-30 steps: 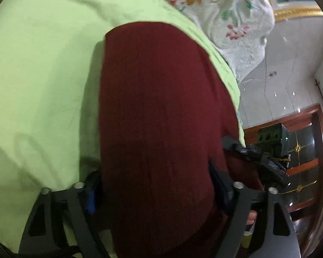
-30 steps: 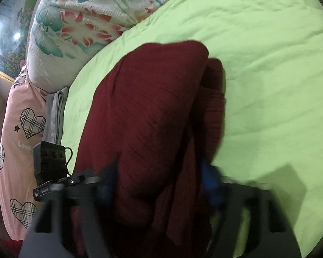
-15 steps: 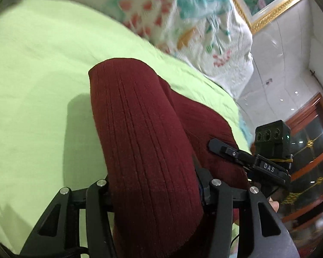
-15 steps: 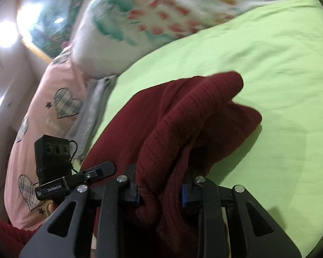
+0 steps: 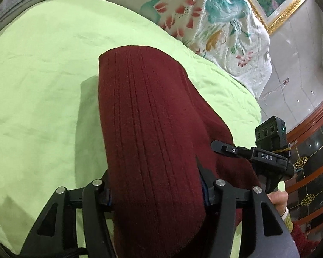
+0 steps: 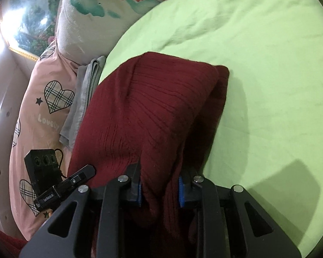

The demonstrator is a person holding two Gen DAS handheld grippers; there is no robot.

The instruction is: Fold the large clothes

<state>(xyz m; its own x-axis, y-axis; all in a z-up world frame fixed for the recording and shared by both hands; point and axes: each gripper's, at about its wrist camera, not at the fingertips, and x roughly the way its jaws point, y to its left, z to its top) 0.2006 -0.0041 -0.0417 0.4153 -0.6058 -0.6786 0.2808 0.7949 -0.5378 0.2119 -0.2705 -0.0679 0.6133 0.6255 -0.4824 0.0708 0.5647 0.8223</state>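
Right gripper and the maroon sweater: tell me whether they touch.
Touching. The right wrist view shows the right gripper with its jaws closed on a bunched fold of the maroon sweater.

Open lime-green bedsheet [image 5: 43,81] spreads wide to the left of the maroon knit sweater [image 5: 148,142] and ahead of it, giving free passage there. Ahead, the floral quilt [image 5: 215,21] bounds the sheet. In the right wrist view, bare sheet lies open to the right, while a folded grey cloth [image 6: 84,99] and a pink heart-print pillow [image 6: 43,99] block the left edge.
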